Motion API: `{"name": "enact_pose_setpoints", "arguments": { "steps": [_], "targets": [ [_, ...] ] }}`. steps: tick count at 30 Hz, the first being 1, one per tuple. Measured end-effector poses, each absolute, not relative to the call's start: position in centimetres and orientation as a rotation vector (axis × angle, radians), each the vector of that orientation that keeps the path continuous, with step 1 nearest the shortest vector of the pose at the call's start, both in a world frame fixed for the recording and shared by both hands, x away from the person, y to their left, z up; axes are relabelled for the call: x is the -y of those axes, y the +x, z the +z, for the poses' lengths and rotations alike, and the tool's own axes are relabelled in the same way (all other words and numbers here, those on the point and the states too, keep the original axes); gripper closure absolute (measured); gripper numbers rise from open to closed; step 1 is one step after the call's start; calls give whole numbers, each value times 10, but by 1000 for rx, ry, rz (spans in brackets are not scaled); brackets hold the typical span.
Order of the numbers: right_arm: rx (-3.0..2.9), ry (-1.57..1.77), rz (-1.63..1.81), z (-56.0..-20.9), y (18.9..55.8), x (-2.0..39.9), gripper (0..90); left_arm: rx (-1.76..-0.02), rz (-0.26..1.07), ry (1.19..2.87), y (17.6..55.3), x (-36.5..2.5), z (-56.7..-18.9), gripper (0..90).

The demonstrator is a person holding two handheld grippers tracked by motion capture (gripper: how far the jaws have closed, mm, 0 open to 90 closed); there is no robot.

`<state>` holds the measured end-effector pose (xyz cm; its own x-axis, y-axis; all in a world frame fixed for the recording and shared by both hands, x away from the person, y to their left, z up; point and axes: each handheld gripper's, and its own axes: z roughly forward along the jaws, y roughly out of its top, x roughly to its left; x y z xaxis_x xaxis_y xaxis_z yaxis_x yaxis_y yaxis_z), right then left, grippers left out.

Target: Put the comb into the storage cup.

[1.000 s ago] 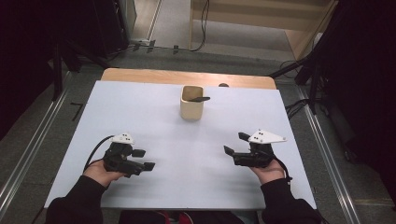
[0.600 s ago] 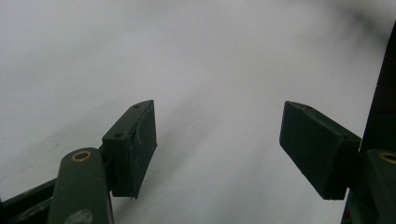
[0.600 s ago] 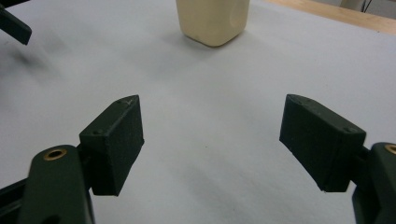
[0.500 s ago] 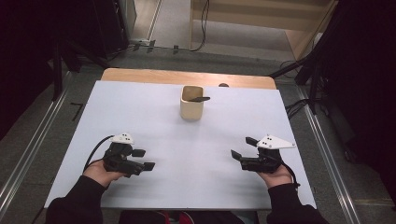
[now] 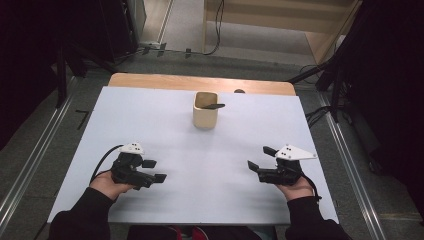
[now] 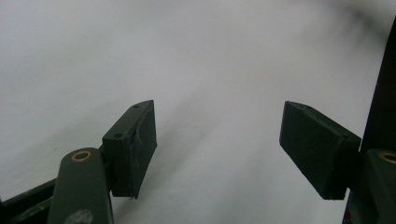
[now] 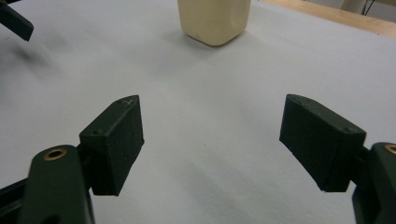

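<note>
A cream square cup [image 5: 205, 110] stands upright at the far middle of the white table [image 5: 150, 120], with a dark utensil handle [image 5: 215, 106] leaning out over its right rim. The cup's lower part [image 7: 214, 18] rises ahead in the right gripper view. My left gripper [image 5: 154, 170] rests low at the near left, open, with bare table between its jaws. My right gripper [image 5: 262, 157] sits at the near right, open and holding nothing. In the left gripper view, the left gripper [image 6: 217, 140] faces plain white surface. The right gripper [image 7: 210, 140] points toward the cup.
A wooden strip [image 5: 200, 83] runs along the table's far edge. Metal rails [image 5: 30, 165] flank the table on the floor at both sides. A black cable [image 5: 102, 162] loops from the left gripper. The left gripper's jaw tip [image 7: 16, 21] peeks in at the right gripper view's upper left.
My right gripper has drawn a little to the right and toward the near edge. The left gripper and the cup have stayed put.
</note>
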<state>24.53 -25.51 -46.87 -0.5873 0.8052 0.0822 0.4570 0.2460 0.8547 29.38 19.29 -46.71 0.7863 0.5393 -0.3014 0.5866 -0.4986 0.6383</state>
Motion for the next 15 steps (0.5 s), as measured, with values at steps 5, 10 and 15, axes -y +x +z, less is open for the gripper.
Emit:
{"name": "enact_pose_setpoints", "arguments": {
  "steps": [5,10,15],
  "targets": [
    [-2160,1138,1275,-469,245,254,199,-836,-78,2207,294,-193,-467,278],
    [-2160,1144,1278,-469,246,255,199,-837,-79,2203,294,-194,-467,278],
    [-2173,1163,1254,-472,248,255,178,-853,-66,2199,295,-196,-466,278]
  ]
}}
